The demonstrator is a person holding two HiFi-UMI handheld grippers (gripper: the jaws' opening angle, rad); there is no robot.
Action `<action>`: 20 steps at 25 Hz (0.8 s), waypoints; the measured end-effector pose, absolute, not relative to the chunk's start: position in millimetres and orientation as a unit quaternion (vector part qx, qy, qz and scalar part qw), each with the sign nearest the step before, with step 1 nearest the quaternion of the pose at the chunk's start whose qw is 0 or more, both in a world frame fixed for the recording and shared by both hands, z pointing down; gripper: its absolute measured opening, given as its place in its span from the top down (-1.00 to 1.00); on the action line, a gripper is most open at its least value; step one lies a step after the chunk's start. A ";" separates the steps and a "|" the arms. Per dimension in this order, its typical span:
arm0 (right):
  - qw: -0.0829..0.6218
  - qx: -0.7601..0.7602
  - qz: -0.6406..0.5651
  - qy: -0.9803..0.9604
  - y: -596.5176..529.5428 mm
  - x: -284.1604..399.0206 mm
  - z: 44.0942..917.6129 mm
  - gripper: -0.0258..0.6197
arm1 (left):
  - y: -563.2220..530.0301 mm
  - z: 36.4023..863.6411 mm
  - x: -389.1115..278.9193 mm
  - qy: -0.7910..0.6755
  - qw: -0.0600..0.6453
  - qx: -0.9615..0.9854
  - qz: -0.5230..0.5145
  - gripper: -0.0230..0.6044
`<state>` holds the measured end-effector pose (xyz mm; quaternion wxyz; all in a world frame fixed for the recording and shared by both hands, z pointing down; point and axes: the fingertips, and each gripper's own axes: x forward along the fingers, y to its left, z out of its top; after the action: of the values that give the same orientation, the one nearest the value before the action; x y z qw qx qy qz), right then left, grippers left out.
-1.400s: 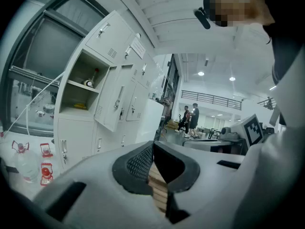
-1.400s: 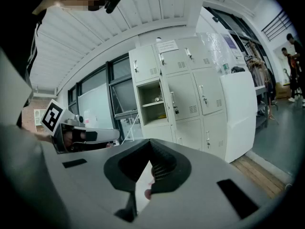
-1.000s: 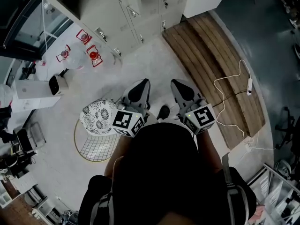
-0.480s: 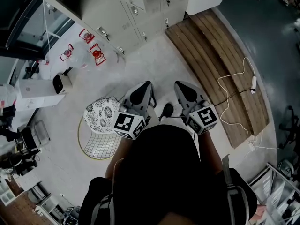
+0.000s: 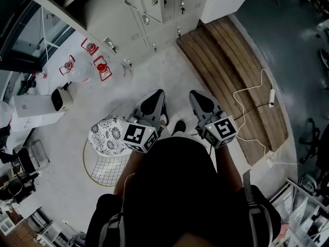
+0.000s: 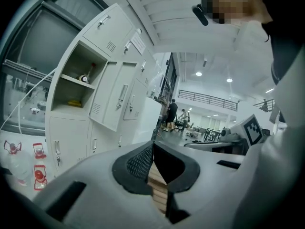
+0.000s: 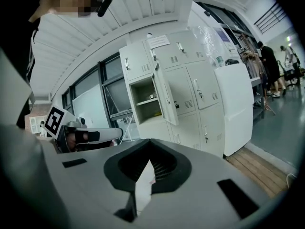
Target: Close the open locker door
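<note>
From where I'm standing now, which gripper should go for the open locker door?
Probably the right gripper: the open door sits nearly straight ahead of it, but off to the side of the left gripper. Both are shut and empty.

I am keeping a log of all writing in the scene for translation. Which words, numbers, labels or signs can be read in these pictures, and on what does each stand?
No text can be read in any view.
White sheet high on the lockers: too small to read.
Marker on the left gripper's cube: a black-and-white square pattern, no letters.
Marker on the right gripper's cube: likewise a pattern only.
</note>
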<state>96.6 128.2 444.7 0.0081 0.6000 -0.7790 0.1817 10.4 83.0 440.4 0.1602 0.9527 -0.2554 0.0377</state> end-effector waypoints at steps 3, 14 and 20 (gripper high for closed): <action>0.012 0.604 0.170 -0.779 103.7 96.6 434.8 0.91 | 58.4 436.8 11.9 -0.249 0.158 0.955 0.030 0.87; 0.017 0.620 0.142 -0.771 14.1 95.1 415.4 0.91 | -30.0 431.3 2.9 -0.236 0.153 0.959 0.005 0.87; 0.017 0.631 0.145 -0.762 -14.1 90.8 421.4 0.91 | -59.0 440.6 -3.0 -0.226 0.155 0.962 0.012 0.87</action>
<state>90.8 -14.1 421.4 0.0168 0.6312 -0.7618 0.1446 -3.0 -59.0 440.6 0.1551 0.9617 -0.2256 0.0119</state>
